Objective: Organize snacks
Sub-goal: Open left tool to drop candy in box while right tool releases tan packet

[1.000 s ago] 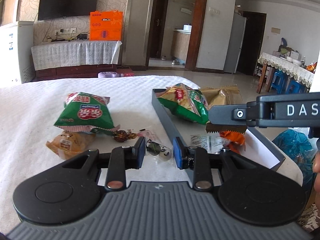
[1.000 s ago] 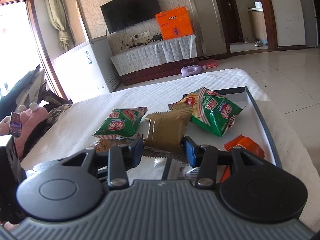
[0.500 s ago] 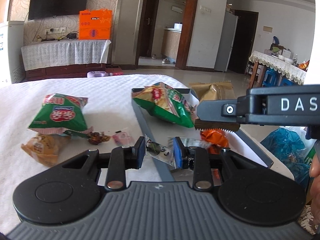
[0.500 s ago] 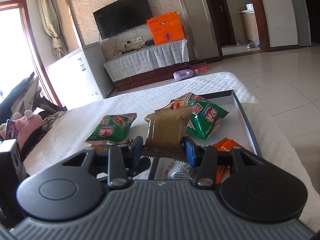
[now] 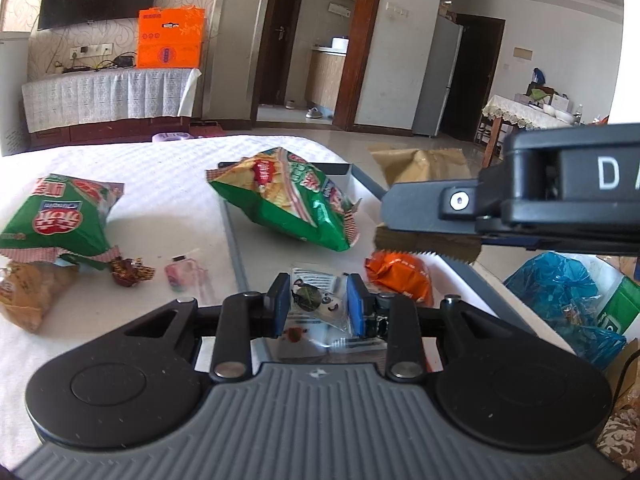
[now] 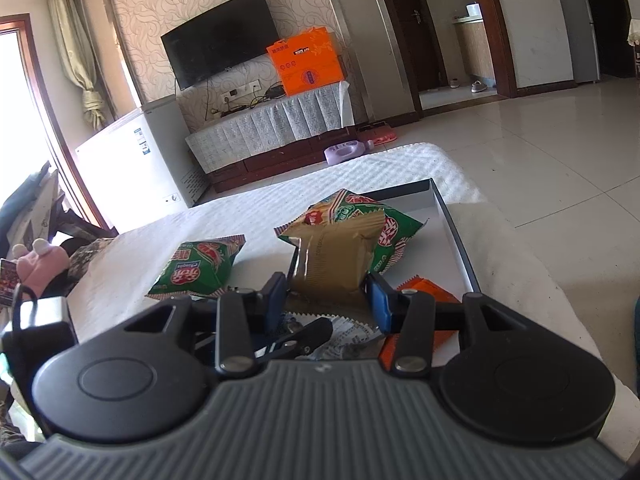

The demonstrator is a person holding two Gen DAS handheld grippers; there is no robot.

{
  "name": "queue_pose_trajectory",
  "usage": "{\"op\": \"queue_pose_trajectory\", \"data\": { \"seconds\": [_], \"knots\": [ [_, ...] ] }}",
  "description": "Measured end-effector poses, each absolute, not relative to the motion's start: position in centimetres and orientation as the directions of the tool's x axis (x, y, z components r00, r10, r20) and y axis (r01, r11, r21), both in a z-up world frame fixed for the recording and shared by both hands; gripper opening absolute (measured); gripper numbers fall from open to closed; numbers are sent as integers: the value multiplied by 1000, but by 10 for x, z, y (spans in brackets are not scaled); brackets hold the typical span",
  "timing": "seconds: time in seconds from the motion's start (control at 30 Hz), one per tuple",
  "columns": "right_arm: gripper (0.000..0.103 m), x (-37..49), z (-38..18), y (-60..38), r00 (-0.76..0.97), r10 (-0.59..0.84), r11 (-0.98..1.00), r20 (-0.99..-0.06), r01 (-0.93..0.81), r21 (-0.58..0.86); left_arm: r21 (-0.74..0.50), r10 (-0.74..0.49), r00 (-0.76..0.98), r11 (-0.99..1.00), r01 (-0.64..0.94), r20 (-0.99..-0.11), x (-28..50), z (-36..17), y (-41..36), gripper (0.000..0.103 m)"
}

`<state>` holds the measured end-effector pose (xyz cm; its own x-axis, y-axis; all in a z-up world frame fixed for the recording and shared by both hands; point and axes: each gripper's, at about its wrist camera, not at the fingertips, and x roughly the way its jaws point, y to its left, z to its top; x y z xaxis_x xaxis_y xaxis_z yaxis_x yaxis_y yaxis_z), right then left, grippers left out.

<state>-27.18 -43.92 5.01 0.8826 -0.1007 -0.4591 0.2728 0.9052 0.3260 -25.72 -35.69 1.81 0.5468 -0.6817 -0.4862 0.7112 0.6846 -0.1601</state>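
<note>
My left gripper (image 5: pixel 318 300) is shut on a small clear snack packet (image 5: pixel 316 302) with a dark print, held above the near end of the grey-rimmed white tray (image 5: pixel 236 248). My right gripper (image 6: pixel 328 298) is shut on a tan-gold packet (image 6: pixel 334 258) and holds it above the tray (image 6: pixel 456 232); it also shows in the left wrist view (image 5: pixel 424 164). In the tray lie a green chip bag (image 5: pixel 288 200) and an orange packet (image 5: pixel 400 272). A second green chip bag (image 5: pixel 60 216) lies on the white cloth to the left.
On the cloth left of the tray lie a tan bun packet (image 5: pixel 32 288), a dark red candy (image 5: pixel 128 272) and a pink candy (image 5: pixel 184 276). Blue and green bags (image 5: pixel 568 300) sit beyond the table's right edge. A TV stand (image 6: pixel 280 116) is at the far wall.
My left gripper has carried the small clear packet rightward, from over the cloth to over the tray. My right gripper still holds the tan packet above the tray, a little higher and tilted.
</note>
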Motion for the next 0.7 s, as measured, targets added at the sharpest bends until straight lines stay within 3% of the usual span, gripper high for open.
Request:
{"op": "queue_pose_trajectory", "data": {
  "seconds": [0.43, 0.57, 0.63, 0.7],
  "knots": [
    [47, -271, 45, -442, 869, -120, 896, -480, 303, 324, -190, -702, 528, 669, 719, -478, -245, 12, -379, 38],
    [47, -269, 42, -442, 861, -127, 896, -492, 312, 315, -189, -690, 535, 682, 706, -487, -240, 10, -384, 52],
    [47, -268, 41, -443, 858, -132, 895, -497, 318, 313, -194, -680, 543, 694, 693, -493, -239, 9, -384, 67],
    [47, -267, 40, -444, 856, -135, 893, -498, 323, 313, -189, -677, 545, 696, 693, -495, -238, 8, -383, 68]
  ]
}}
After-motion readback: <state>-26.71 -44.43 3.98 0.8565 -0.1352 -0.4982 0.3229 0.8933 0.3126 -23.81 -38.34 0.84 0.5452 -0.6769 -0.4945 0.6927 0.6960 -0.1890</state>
